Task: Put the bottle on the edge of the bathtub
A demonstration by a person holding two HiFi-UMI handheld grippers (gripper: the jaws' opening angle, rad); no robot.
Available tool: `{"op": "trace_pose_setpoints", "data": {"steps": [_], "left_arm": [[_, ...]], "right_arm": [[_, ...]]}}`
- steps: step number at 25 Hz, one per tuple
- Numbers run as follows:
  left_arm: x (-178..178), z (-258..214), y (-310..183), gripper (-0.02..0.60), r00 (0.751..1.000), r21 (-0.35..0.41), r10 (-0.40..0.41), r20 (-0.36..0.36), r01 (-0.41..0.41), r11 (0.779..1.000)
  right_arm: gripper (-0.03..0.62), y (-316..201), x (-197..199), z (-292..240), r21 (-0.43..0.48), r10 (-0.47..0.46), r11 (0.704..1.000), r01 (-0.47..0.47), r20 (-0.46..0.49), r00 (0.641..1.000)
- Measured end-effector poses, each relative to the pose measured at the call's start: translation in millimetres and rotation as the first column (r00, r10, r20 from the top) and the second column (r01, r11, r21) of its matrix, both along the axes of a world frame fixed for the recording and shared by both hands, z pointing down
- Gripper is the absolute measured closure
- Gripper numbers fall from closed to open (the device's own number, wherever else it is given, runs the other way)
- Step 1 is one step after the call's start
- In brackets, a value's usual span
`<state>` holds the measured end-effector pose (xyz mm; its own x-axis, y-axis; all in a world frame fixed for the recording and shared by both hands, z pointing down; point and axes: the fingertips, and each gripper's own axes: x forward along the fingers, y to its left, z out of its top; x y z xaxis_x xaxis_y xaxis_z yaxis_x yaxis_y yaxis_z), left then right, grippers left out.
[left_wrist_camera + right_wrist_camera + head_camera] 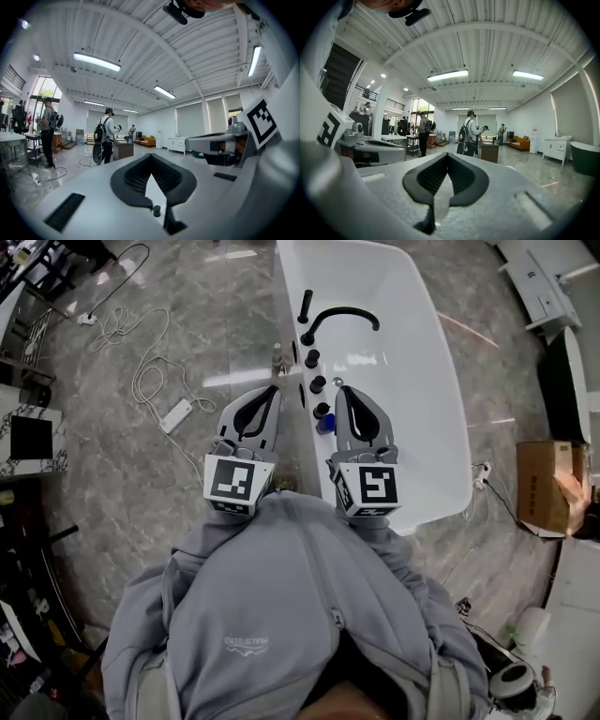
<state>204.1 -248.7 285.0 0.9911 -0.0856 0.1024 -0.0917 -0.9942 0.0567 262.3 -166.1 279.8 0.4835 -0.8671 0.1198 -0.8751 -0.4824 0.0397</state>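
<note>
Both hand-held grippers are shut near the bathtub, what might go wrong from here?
The small blue bottle stands on the narrow bathtub rim, just beside the tip of the right hand-held gripper; a careless swing might knock it off. A power strip and loose cables lie on the floor to the person's left, so a step that way might snag them.

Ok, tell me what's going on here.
A person in a grey hoodie stands by the white bathtub. The left hand-held gripper and the right hand-held gripper are both shut and empty. A small blue bottle sits on the tub's edge by the black taps, untouched.
</note>
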Motion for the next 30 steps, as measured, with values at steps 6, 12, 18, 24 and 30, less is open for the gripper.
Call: {"op": "trace_pose_setpoints", "data": {"steps": [6,12,18,24,30], "left_arm": [[-27,-18,-12,0.575,0.996,0.033,-0.092,-0.013,0.093,0.995],[-43,-18,-21,0.575,0.990,0.037,-0.137,-0.017,0.137,0.990],[-48,-17,-27,0.575,0.991,0.032,-0.134,-0.019,0.135,0.990],[-47,-14,-26,0.575,0.993,0.046,-0.116,-0.021,0.117,0.992],[-50,-19,-23,0.575,0.994,0.055,-0.100,-0.031,0.102,0.993]], "right_arm": [[0.589,-13,-17,-18,0.041,-0.061,0.997,0.061,-0.006,0.998],[0.589,-30,-36,-13,0.049,-0.133,0.990,0.133,-0.003,0.991],[0.589,-44,-46,-9,0.049,-0.171,0.984,0.171,0.012,0.985],[0.589,-44,-47,-7,0.045,-0.169,0.985,0.169,0.010,0.986],[0.589,-42,-52,-10,0.039,-0.167,0.985,0.167,-0.001,0.986]]}}
